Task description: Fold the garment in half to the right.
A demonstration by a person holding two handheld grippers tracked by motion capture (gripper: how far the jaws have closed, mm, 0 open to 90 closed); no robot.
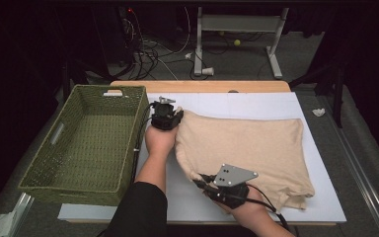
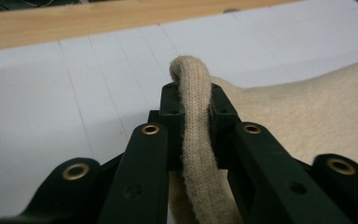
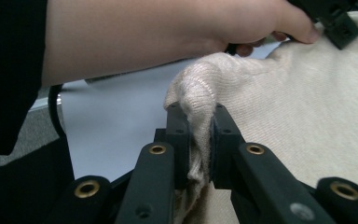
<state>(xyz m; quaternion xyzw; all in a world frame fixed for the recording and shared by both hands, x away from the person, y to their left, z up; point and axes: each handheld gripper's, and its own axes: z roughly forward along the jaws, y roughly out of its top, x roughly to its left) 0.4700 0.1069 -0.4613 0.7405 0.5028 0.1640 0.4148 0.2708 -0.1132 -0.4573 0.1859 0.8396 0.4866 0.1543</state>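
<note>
A beige knit garment (image 1: 246, 148) lies folded on the white board (image 1: 276, 106). My left gripper (image 1: 178, 114) is shut on its far left corner; in the left gripper view a thick rolled hem (image 2: 193, 107) is pinched between the jaws of the left gripper (image 2: 193, 100). My right gripper (image 1: 198, 180) is shut on the near left corner, where bunched knit (image 3: 198, 100) stands between the jaws of the right gripper (image 3: 198, 121). Both corners are lifted a little off the board.
A green woven basket (image 1: 86, 140) stands left of the board, beside the person's left forearm (image 1: 153, 170). A wooden table edge (image 1: 202, 86) runs behind the board. Cables and a metal frame (image 1: 237, 29) are on the floor beyond.
</note>
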